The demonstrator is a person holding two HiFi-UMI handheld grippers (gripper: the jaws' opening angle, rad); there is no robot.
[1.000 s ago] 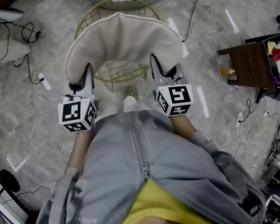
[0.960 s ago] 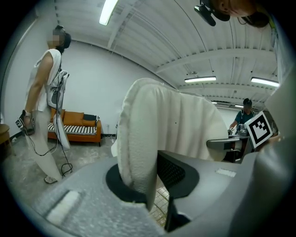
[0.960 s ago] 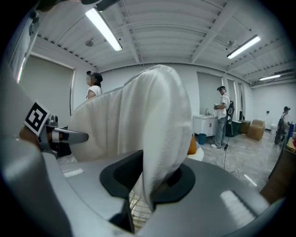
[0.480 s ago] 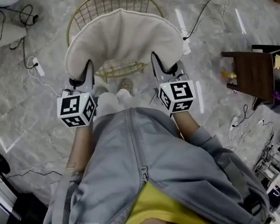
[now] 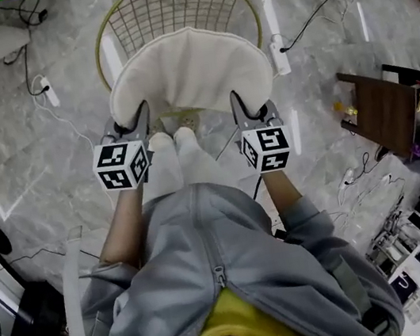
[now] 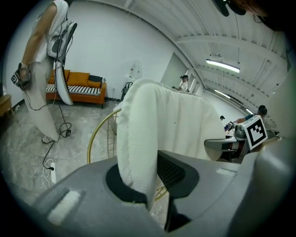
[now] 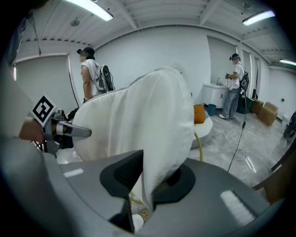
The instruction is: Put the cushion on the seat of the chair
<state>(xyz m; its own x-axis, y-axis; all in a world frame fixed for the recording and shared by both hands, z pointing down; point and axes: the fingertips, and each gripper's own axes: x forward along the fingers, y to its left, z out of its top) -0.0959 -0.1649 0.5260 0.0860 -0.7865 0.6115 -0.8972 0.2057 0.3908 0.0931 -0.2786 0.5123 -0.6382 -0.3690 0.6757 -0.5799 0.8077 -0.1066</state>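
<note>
Head view: the left gripper (image 5: pixel 136 121) and right gripper (image 5: pixel 244 107) each pinch a near edge of the cream, fleecy round cushion (image 5: pixel 188 66) (jaws nearly together), which spans between them, over the gold wire chair (image 5: pixel 165 6).

Wire chair (image 5: pixel 172 5) blocks ahead (power strip (image 5: pixel 44 91) on left floor).

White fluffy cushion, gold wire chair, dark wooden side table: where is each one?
white fluffy cushion (image 5: pixel 189 70), head view, middle of its upper face.
gold wire chair (image 5: pixel 173 5), head view, wire mesh beyond the cushion.
dark wooden side table (image 5: pixel 381 110), head view, its top.
</note>
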